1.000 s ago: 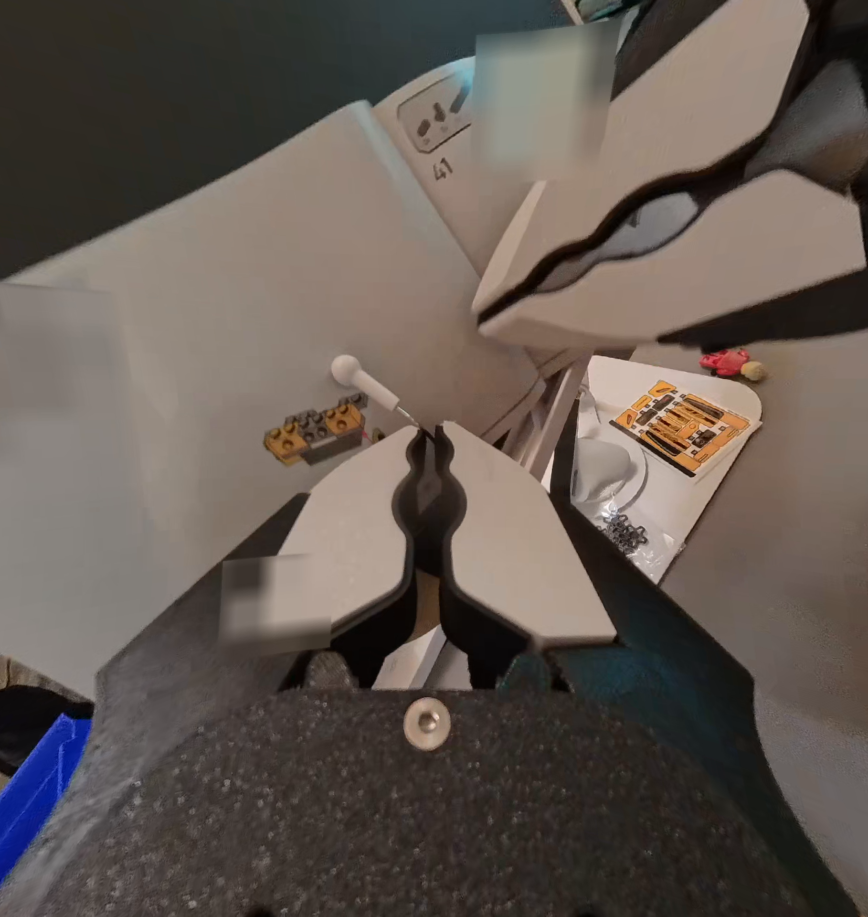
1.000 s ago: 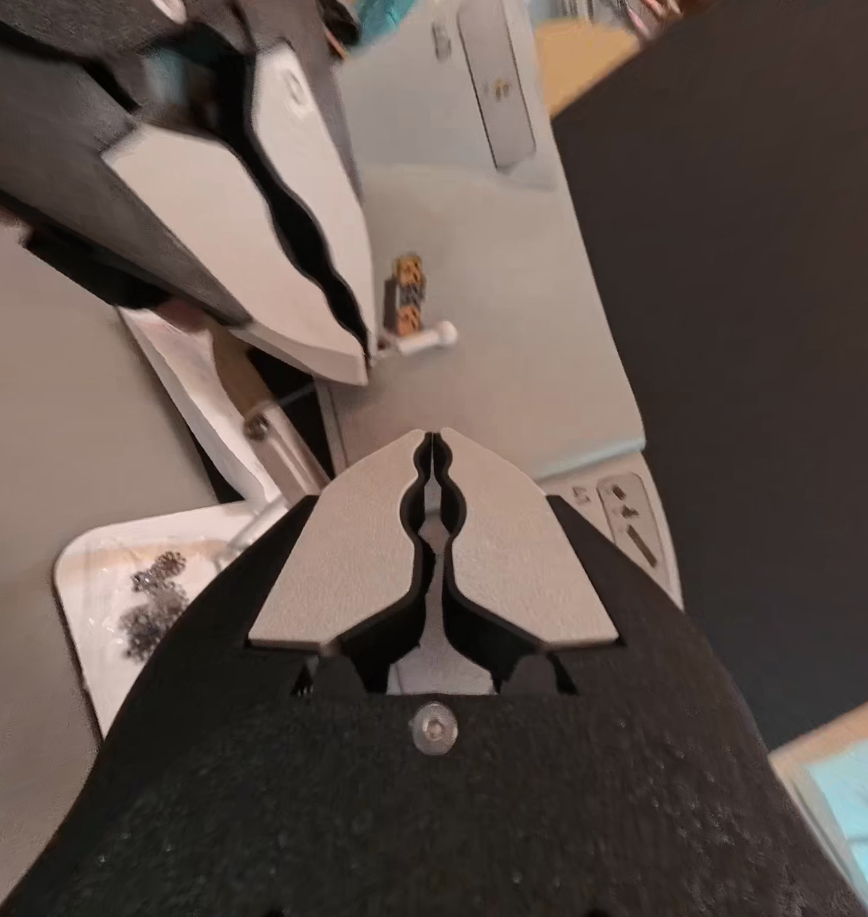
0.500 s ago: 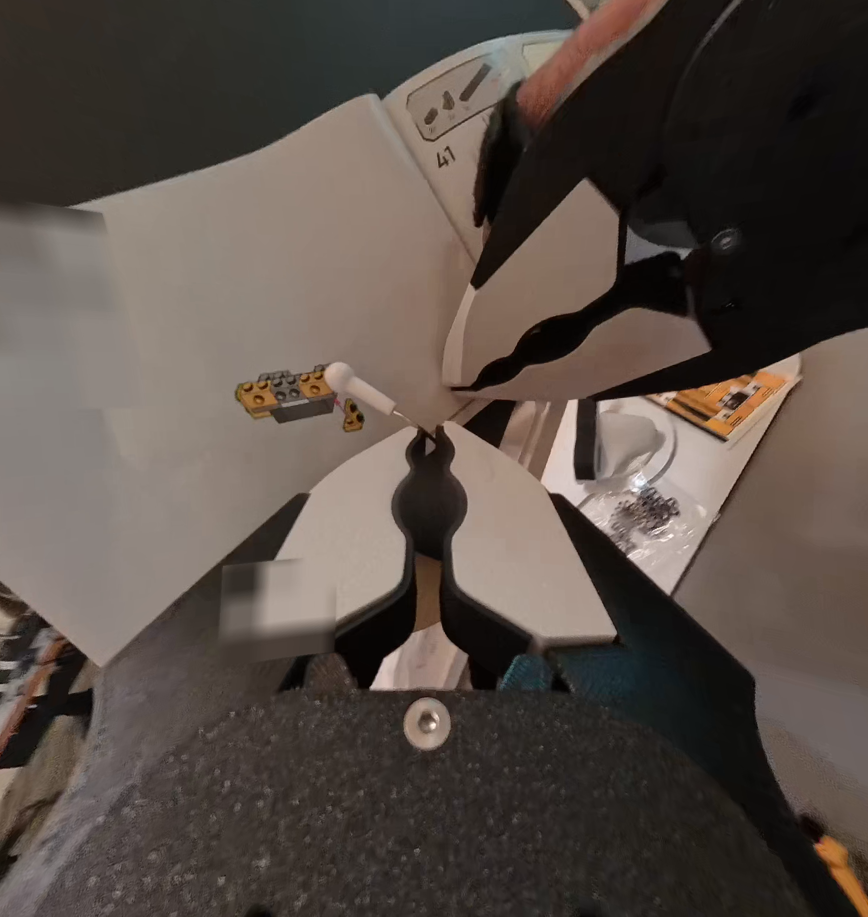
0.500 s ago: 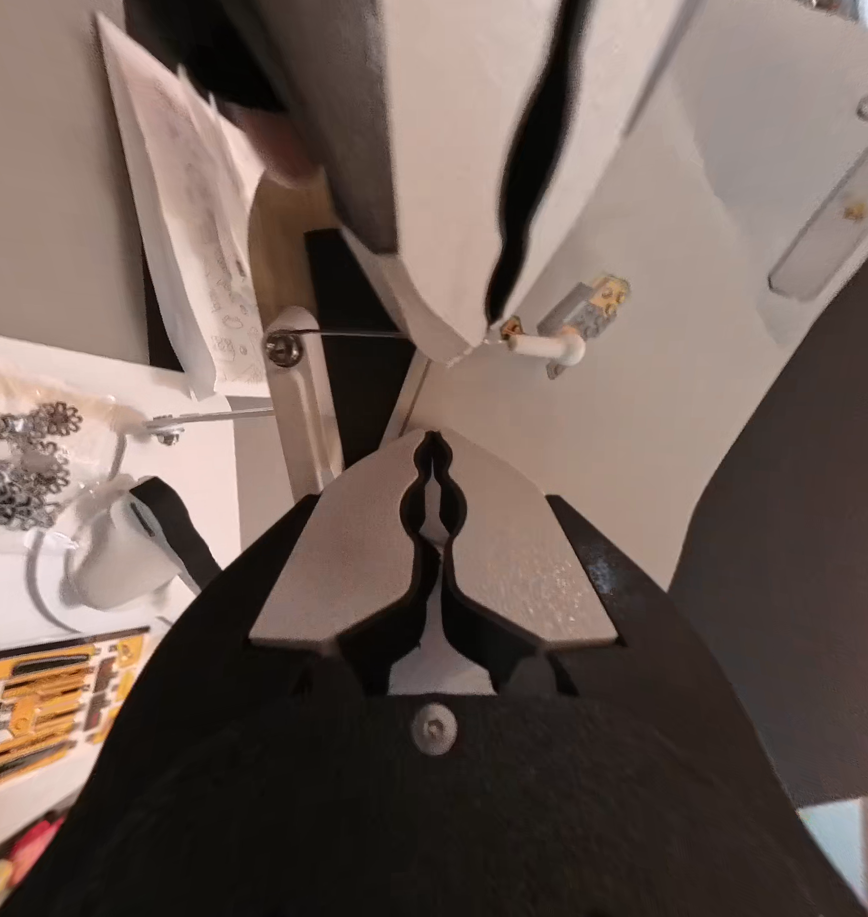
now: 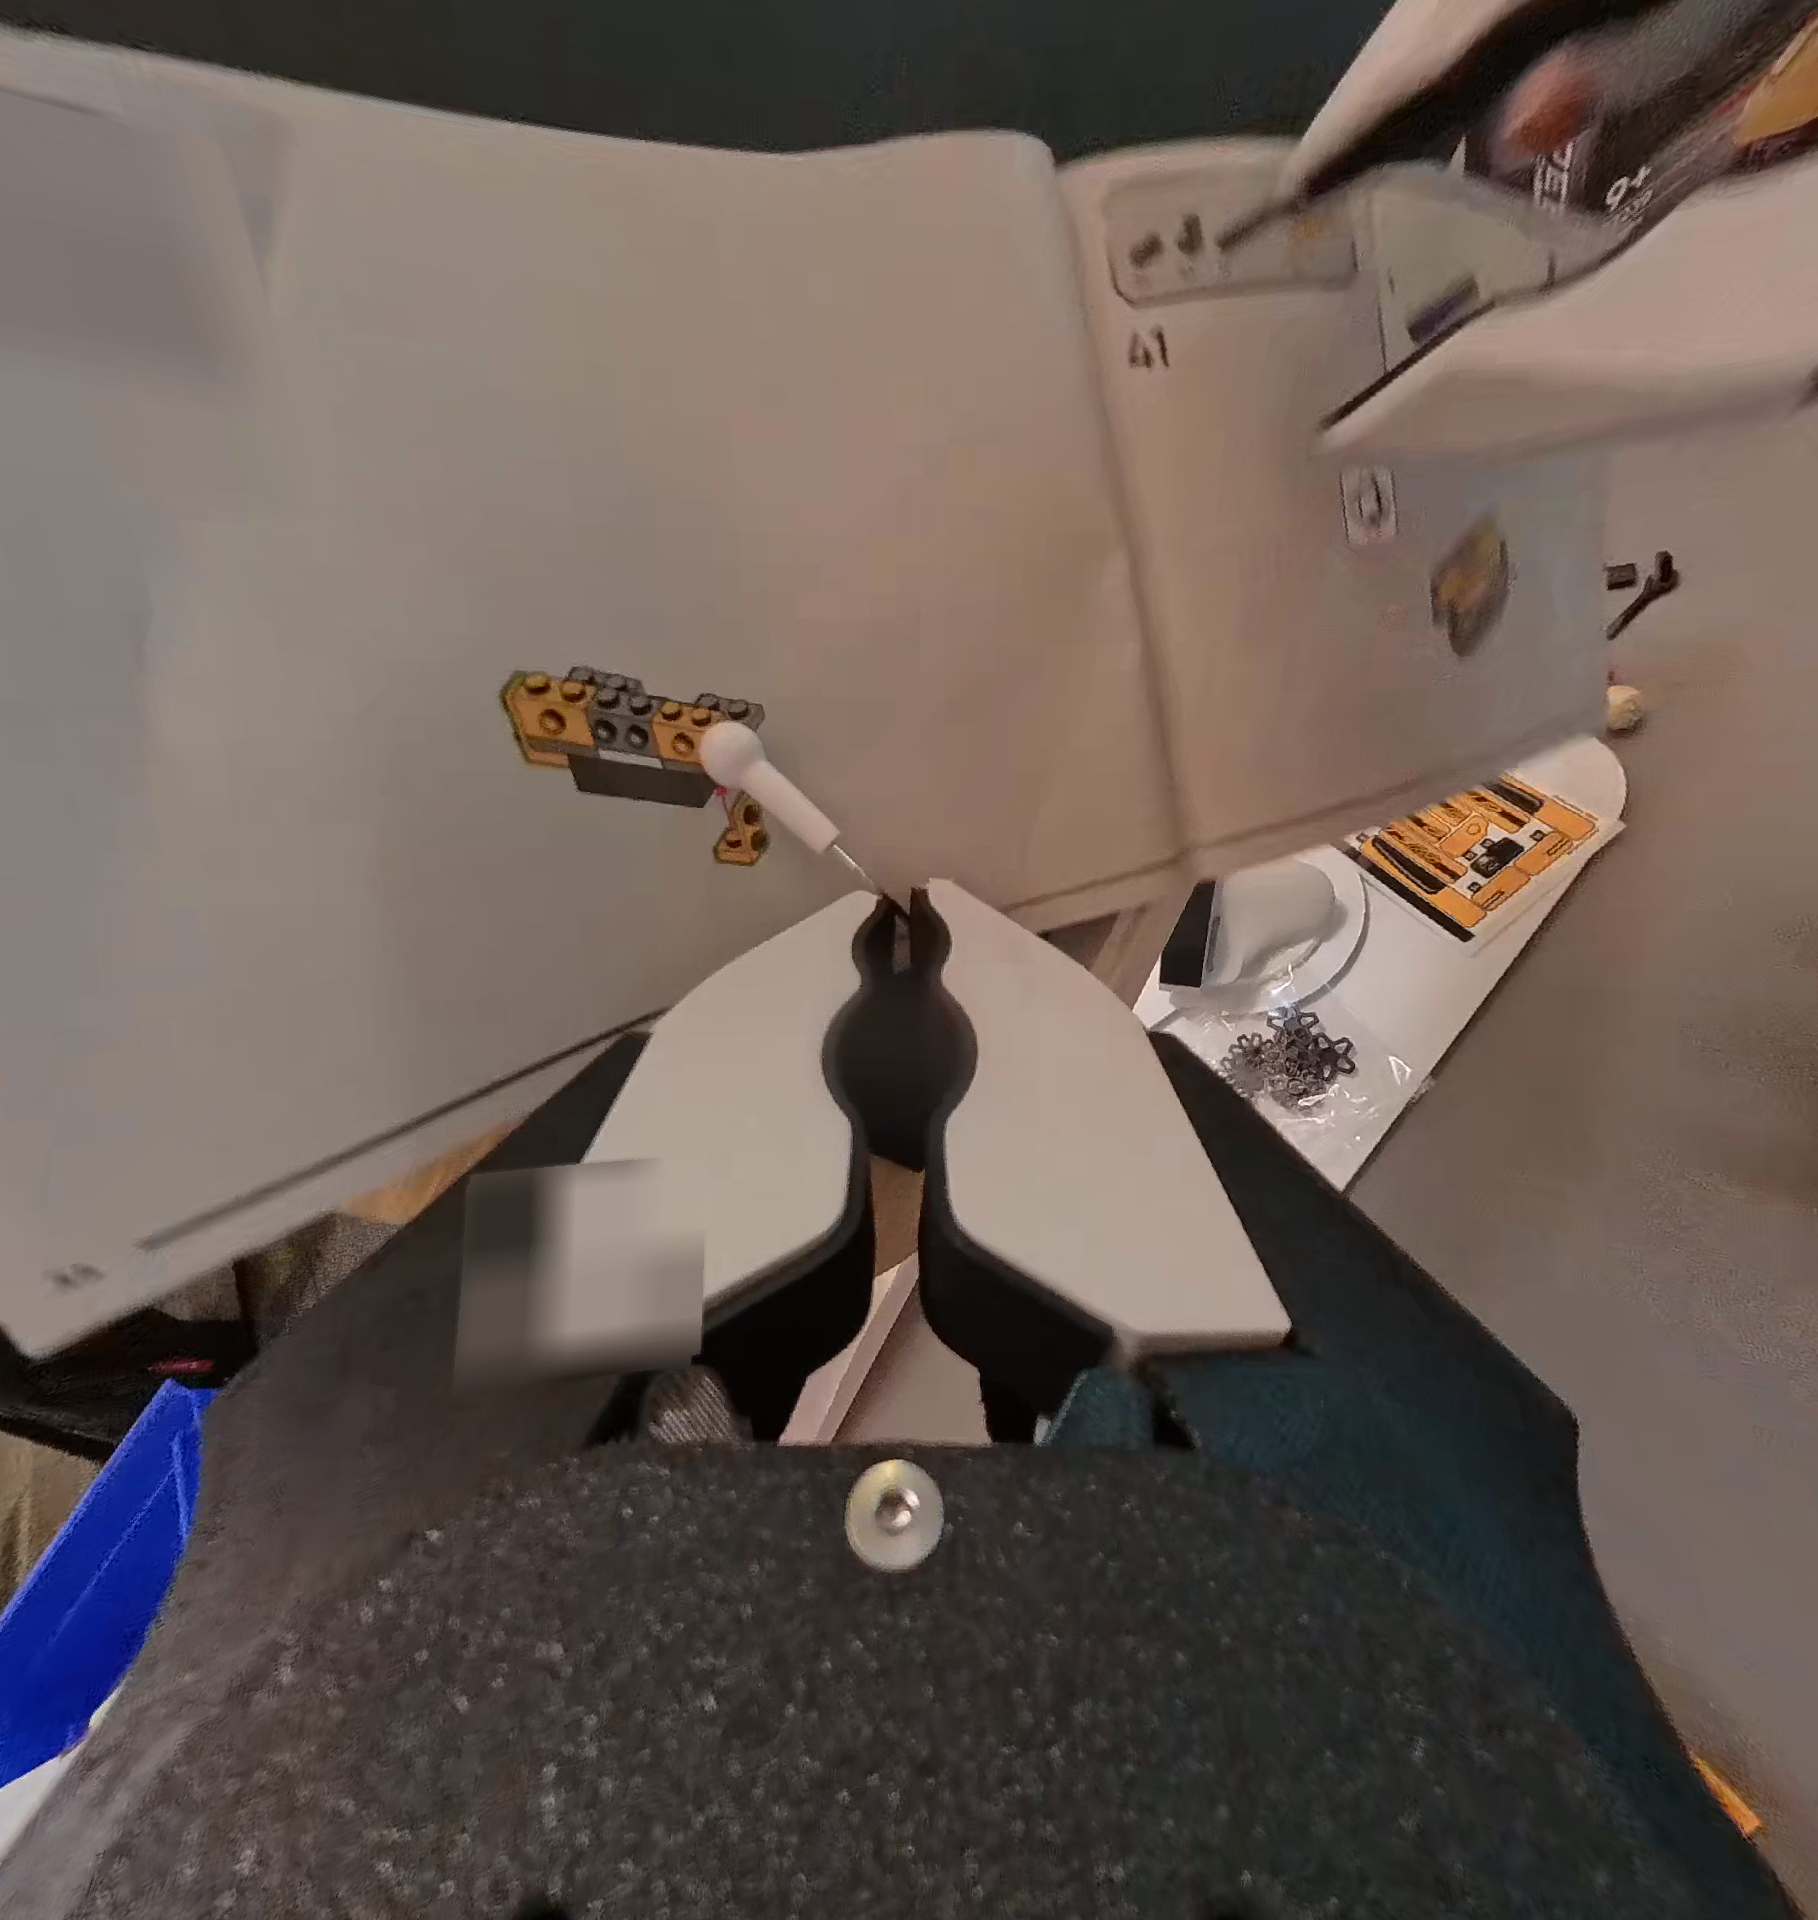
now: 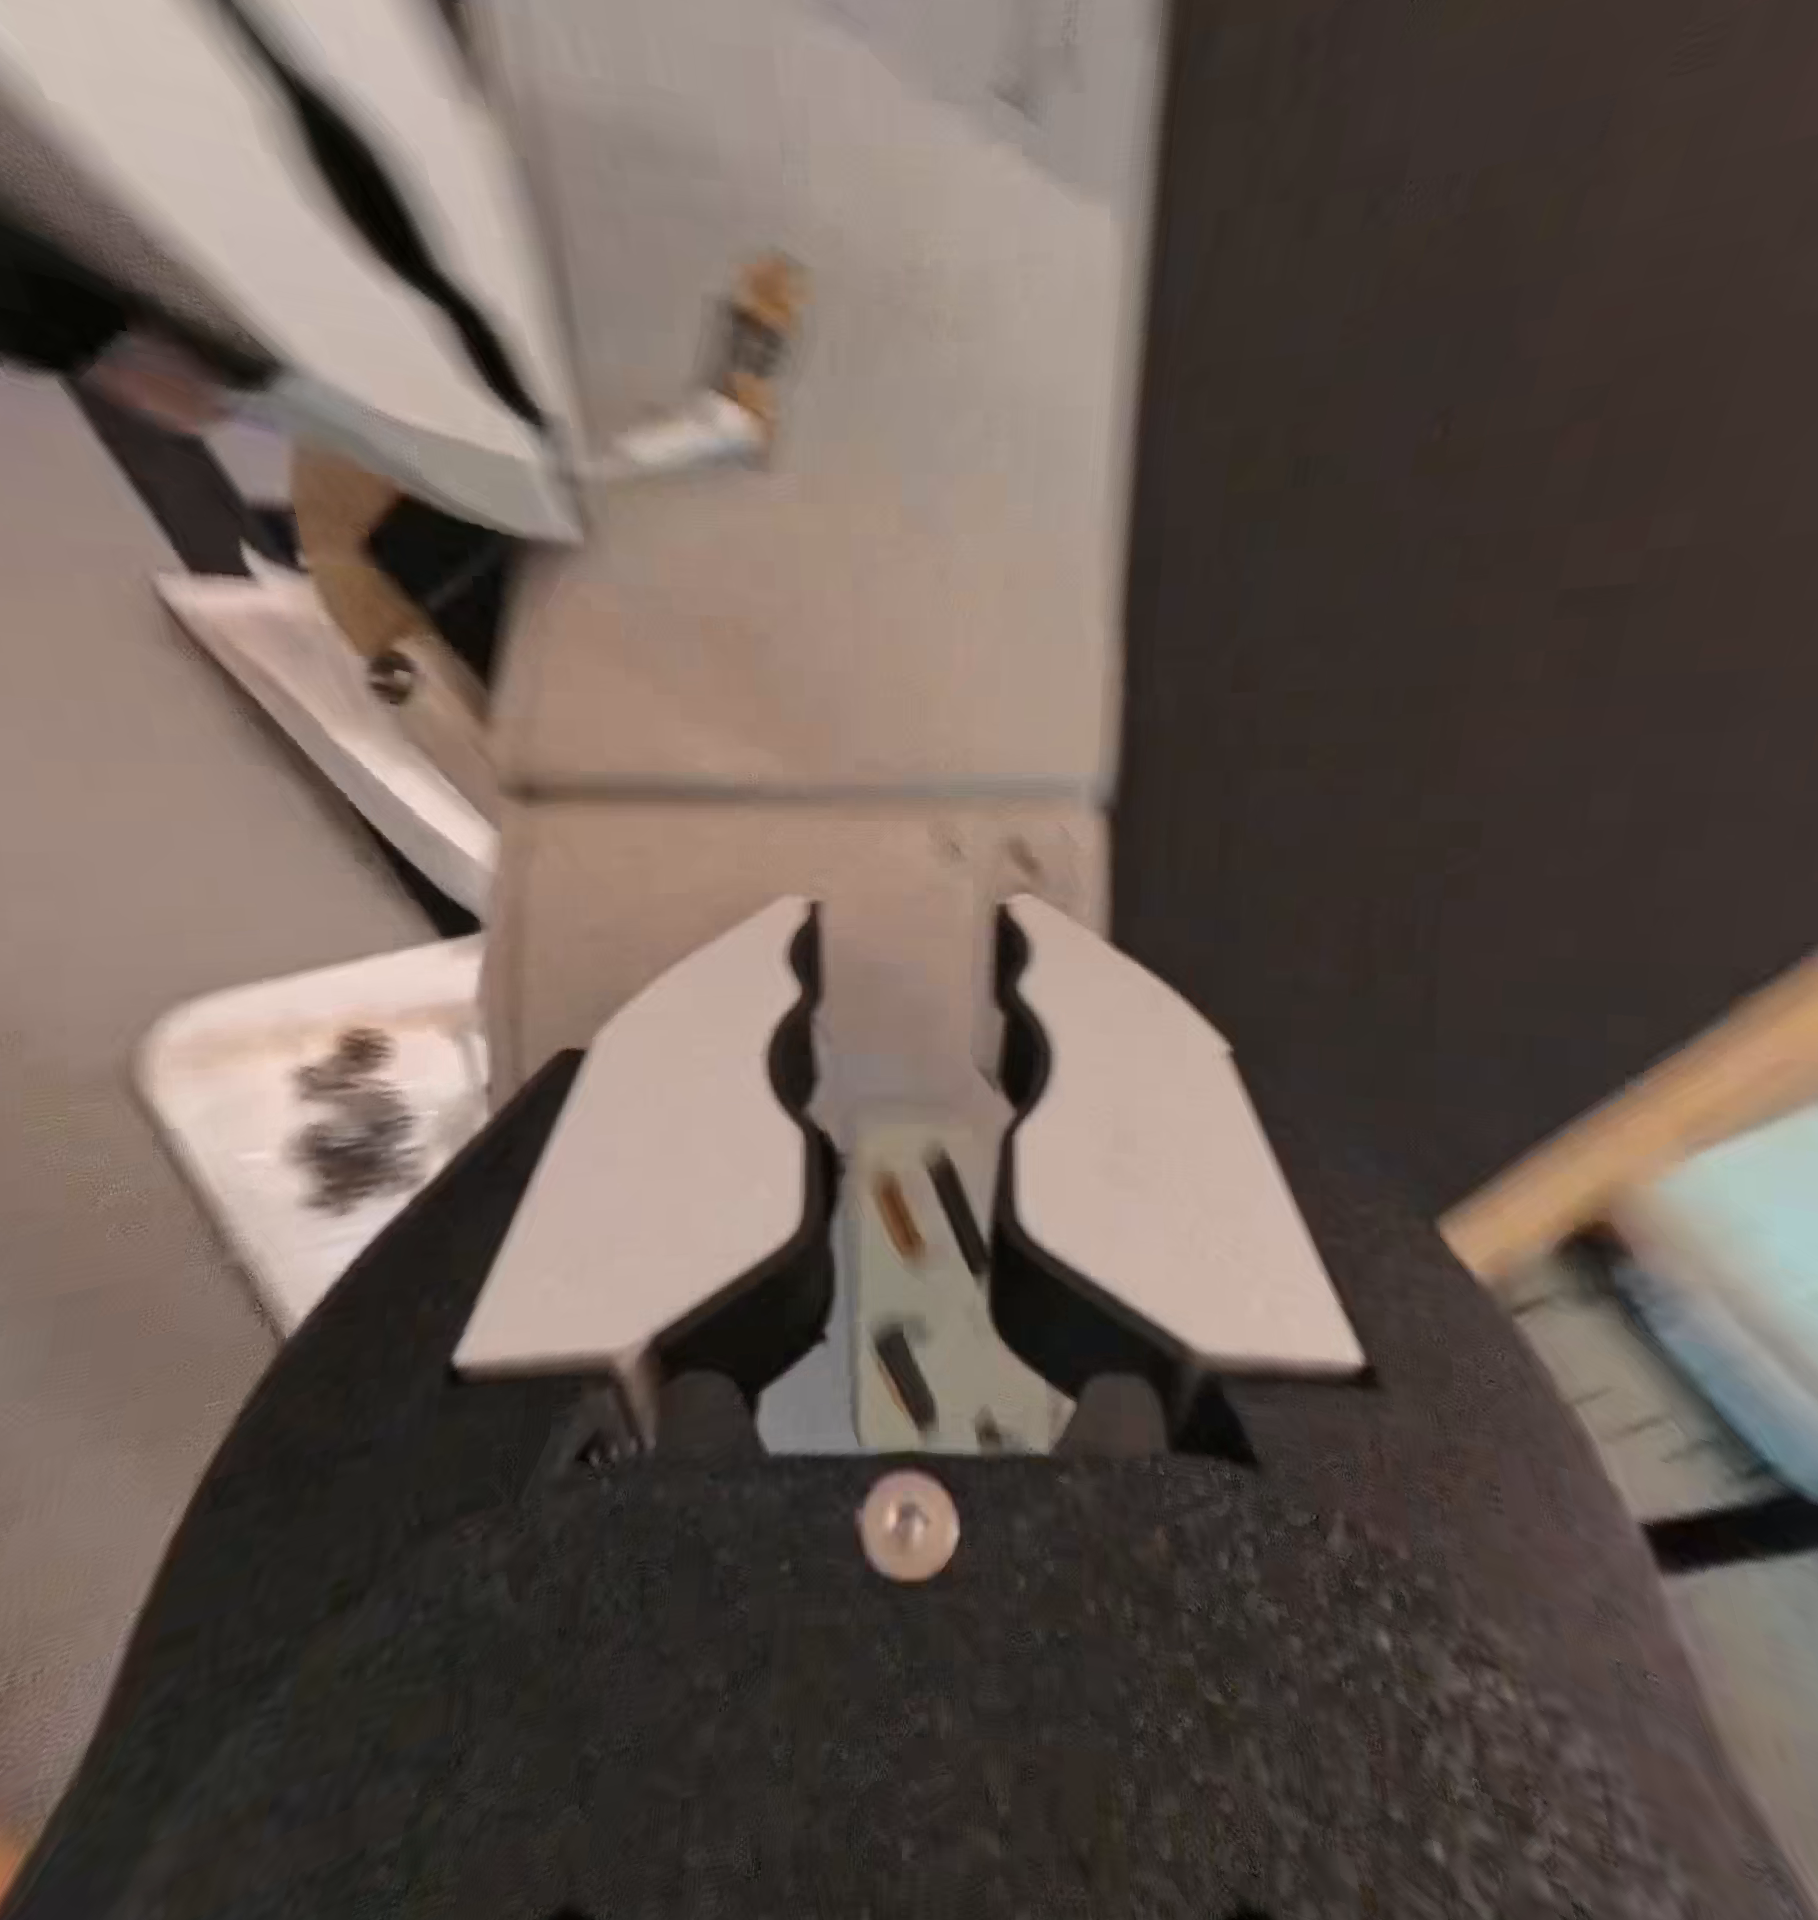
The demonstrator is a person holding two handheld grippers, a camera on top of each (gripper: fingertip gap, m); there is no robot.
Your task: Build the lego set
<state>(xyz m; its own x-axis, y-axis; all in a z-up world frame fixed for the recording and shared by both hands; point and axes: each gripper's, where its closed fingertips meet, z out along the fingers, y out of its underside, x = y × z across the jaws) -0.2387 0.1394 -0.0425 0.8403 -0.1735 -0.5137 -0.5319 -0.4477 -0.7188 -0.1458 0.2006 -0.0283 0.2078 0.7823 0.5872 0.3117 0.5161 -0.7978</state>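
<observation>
The open instruction booklet stands in front of me; its left page shows a printed yellow and grey brick assembly. My left gripper is shut on the thin wire of a white ball-tipped page holder that lies against that page. My right gripper is open and empty over the booklet's lower page. It shows blurred at the top right of the left wrist view. The left gripper and the page holder show blurred in the right wrist view.
A white tray to the right holds a clear bag of small dark pieces, a white curved part and a yellow sticker sheet. A blue bin is at the lower left. Small loose pieces lie on the grey table.
My right gripper has opened and drawn back from the booklet. The page now lies flatter. My left gripper stays shut on the page holder's wire.
</observation>
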